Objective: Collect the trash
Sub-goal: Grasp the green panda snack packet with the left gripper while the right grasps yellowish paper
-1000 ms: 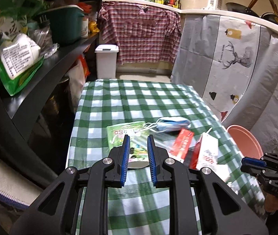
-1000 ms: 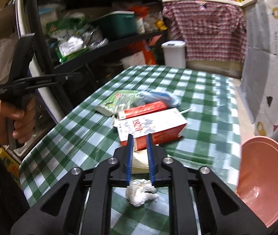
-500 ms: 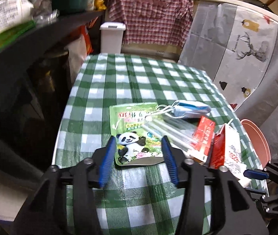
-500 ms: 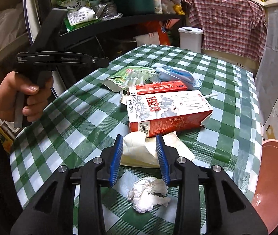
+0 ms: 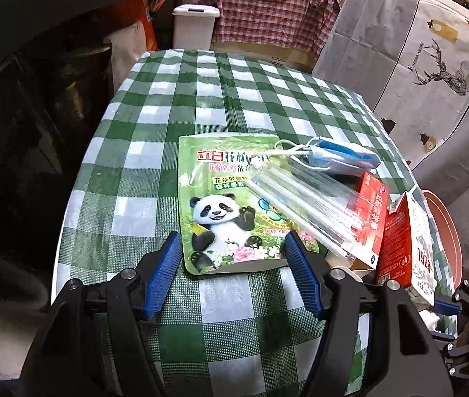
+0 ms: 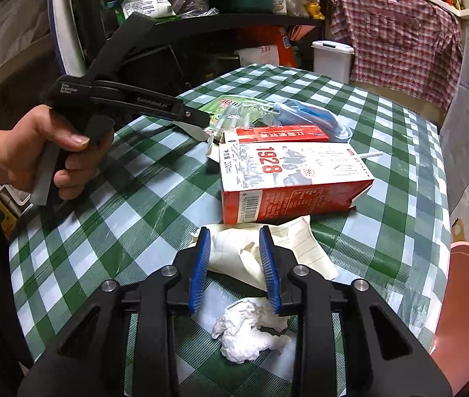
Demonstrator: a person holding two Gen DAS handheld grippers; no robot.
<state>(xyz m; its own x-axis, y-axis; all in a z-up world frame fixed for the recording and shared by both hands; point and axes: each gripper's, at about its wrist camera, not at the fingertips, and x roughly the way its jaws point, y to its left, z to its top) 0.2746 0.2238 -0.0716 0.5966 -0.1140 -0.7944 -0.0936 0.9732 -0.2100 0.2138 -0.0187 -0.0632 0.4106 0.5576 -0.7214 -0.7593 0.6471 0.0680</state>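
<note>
My left gripper hovers with its jaws spread wide, flanking the near edge of a green panda pouch flat on the checked table; my right gripper has its jaws parted on either side of a crumpled cream paper, with a white tissue wad just beneath. Beyond lie a red-and-white 1928 carton on its side, a slim red box, a clear plastic wrapper and a blue face mask. A pink basin sits off the table's right edge, a white bin past its far end
</note>
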